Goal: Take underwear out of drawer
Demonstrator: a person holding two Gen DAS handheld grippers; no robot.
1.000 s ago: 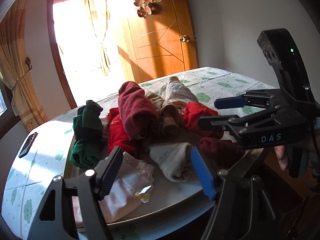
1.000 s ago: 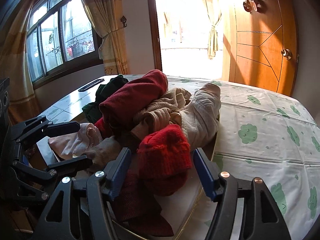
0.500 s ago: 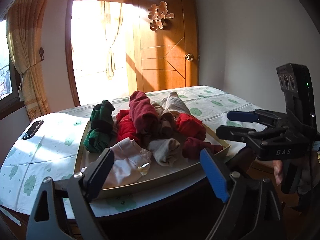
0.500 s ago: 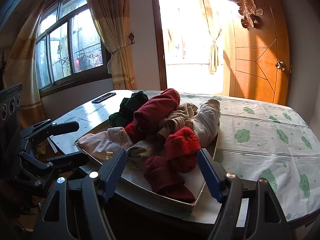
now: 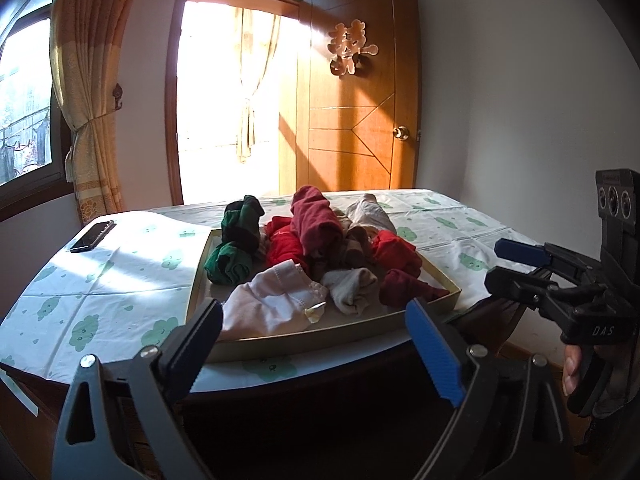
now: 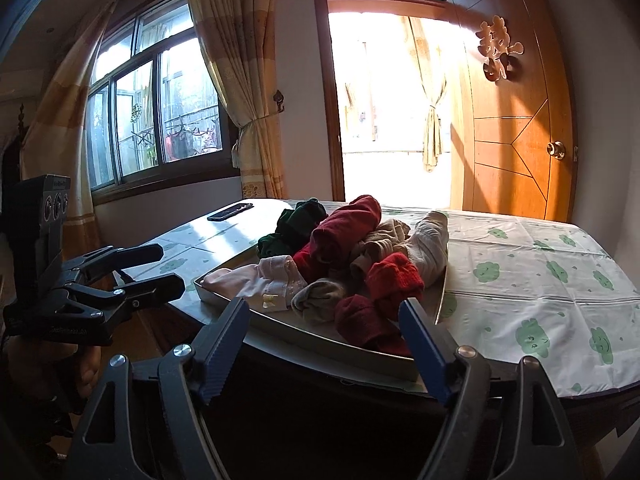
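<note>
Shallow beige drawer [image 5: 448,292] heaped with rolled red, green, beige underwear [image 5: 316,220] on cloud-print counter [image 5: 120,272]; just beyond left hand-held gripper [image 5: 316,344] and right hand-held gripper [image 6: 324,344], both spread wide, holding nothing.

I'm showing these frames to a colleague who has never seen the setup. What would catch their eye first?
Probably the heap of rolled red, maroon, green and beige underwear, piled in a shallow cream tray-like drawer on the cloud-print tablecloth. Next, the sunlit doorway beside the orange wooden door behind it. In front, the left gripper and right gripper are both open and empty.
</note>
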